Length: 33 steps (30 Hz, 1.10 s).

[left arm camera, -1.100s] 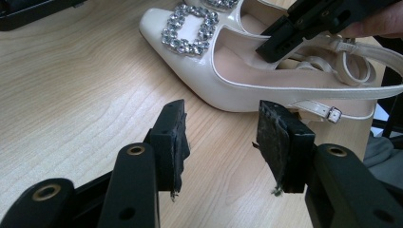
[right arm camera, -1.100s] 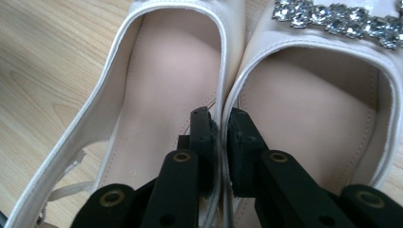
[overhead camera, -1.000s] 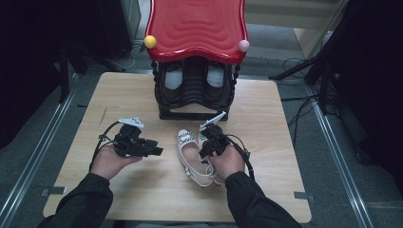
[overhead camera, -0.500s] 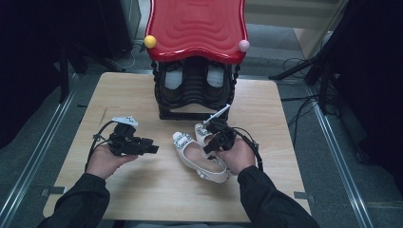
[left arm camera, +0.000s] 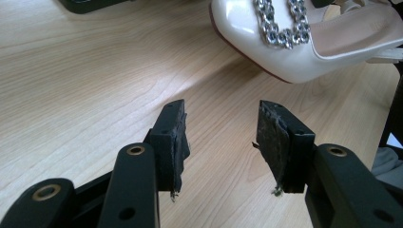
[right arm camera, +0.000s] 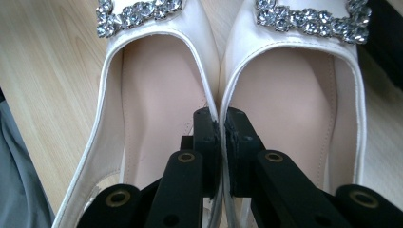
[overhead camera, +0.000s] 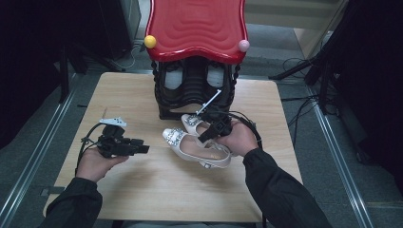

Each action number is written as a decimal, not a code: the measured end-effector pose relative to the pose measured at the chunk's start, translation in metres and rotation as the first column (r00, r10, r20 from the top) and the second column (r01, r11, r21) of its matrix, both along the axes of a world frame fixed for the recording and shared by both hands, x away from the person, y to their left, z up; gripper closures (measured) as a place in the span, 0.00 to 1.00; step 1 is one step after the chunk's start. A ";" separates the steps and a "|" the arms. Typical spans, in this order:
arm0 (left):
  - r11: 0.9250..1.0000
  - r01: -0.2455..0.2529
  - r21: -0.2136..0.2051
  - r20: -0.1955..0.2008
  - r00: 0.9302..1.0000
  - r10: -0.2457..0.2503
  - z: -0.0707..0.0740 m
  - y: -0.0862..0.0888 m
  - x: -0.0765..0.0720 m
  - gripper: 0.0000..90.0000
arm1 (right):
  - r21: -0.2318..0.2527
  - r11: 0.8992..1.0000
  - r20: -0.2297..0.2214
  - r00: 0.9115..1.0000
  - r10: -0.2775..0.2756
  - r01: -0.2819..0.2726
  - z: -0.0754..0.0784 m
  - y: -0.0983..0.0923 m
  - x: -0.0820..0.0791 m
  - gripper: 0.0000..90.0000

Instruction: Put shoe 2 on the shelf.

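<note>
**Both white shoes pinched together in one claw**

So the pair of white shoes [overhead camera: 197, 145] with sparkly buckles sits mid-worktop, just in front of the black rack [overhead camera: 192, 90] with the red wavy top [overhead camera: 197, 26]. The right claw [right arm camera: 221, 126] is clamped on the two inner side walls where the shoes meet, one jaw inside each shoe. The left claw [left arm camera: 221, 142] hangs open with nothing in it over the bare wooden worktop [overhead camera: 142, 190], just beside the nearer shoe's toe.

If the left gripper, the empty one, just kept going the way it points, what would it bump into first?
Most likely the toe of the nearer cream shoe, with bare table before it. The left gripper is open; depth is hard to judge.
</note>
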<state>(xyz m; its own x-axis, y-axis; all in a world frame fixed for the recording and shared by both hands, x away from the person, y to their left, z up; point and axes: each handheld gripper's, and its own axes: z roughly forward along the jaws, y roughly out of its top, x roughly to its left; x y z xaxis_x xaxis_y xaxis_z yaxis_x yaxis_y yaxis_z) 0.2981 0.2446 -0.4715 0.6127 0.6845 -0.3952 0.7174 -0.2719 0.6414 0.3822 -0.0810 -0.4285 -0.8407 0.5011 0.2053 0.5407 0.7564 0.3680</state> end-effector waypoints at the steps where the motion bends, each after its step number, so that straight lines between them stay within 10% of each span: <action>1: 1.000 0.000 0.006 0.005 1.000 0.000 0.000 0.002 -0.001 0.59 | 0.004 1.000 -0.002 1.000 0.012 -0.012 0.000 0.002 0.002 0.96; 21: 1.000 -0.028 0.001 0.000 1.000 0.029 -0.001 0.010 -0.006 0.60 | 0.209 0.971 0.092 0.991 0.096 -0.114 0.082 0.000 0.001 0.96; 33: 1.000 -0.004 -0.009 0.015 1.000 0.004 0.000 0.006 -0.006 0.57 | 0.353 0.935 0.122 0.993 -0.001 -0.042 0.138 -0.008 0.003 0.96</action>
